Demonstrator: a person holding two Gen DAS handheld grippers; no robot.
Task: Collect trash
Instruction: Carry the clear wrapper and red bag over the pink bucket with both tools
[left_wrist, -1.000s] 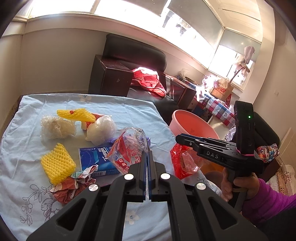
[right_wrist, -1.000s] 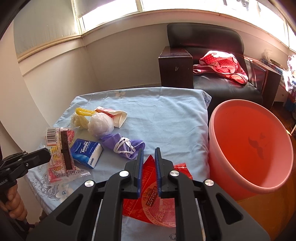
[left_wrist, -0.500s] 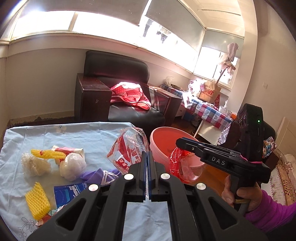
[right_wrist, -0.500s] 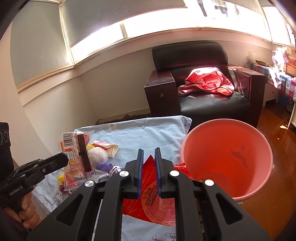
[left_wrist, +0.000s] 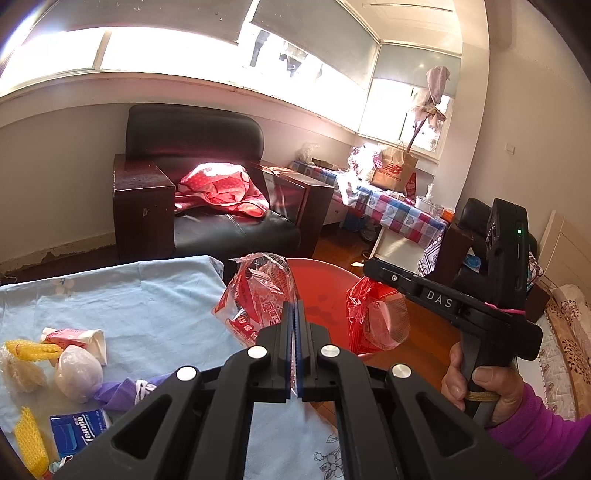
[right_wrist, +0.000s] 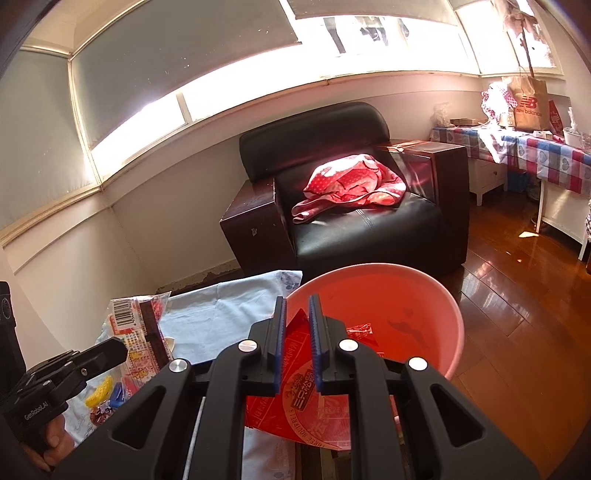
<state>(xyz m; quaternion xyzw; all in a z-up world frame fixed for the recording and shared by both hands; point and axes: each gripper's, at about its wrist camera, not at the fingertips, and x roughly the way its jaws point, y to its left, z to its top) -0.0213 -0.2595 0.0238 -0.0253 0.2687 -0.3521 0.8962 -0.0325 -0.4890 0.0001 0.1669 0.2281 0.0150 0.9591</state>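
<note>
In the left wrist view my left gripper (left_wrist: 294, 306) is shut on a clear wrapper with red print (left_wrist: 258, 295), held over the table's right edge next to the pink basin (left_wrist: 321, 291). To its right, my right gripper (left_wrist: 373, 267) carries a red snack wrapper (left_wrist: 373, 321) above the basin. The right wrist view shows the right gripper (right_wrist: 297, 302) shut on that red wrapper (right_wrist: 306, 387) at the basin's (right_wrist: 406, 295) near rim. The left gripper (right_wrist: 114, 349) appears there at lower left with its wrapper (right_wrist: 136, 325).
On the light blue tablecloth (left_wrist: 147, 295) lie yellow foam nets (left_wrist: 31, 350), a white wad (left_wrist: 77, 373), a purple cloth (left_wrist: 118, 393) and a blue tissue pack (left_wrist: 77, 432). A black armchair (left_wrist: 207, 221) with a red cloth stands behind; wooden floor lies to the right.
Both grippers have swung to the right, off the middle of the table toward the pink basin, each still holding its wrapper. The basin now fills more of both views.
</note>
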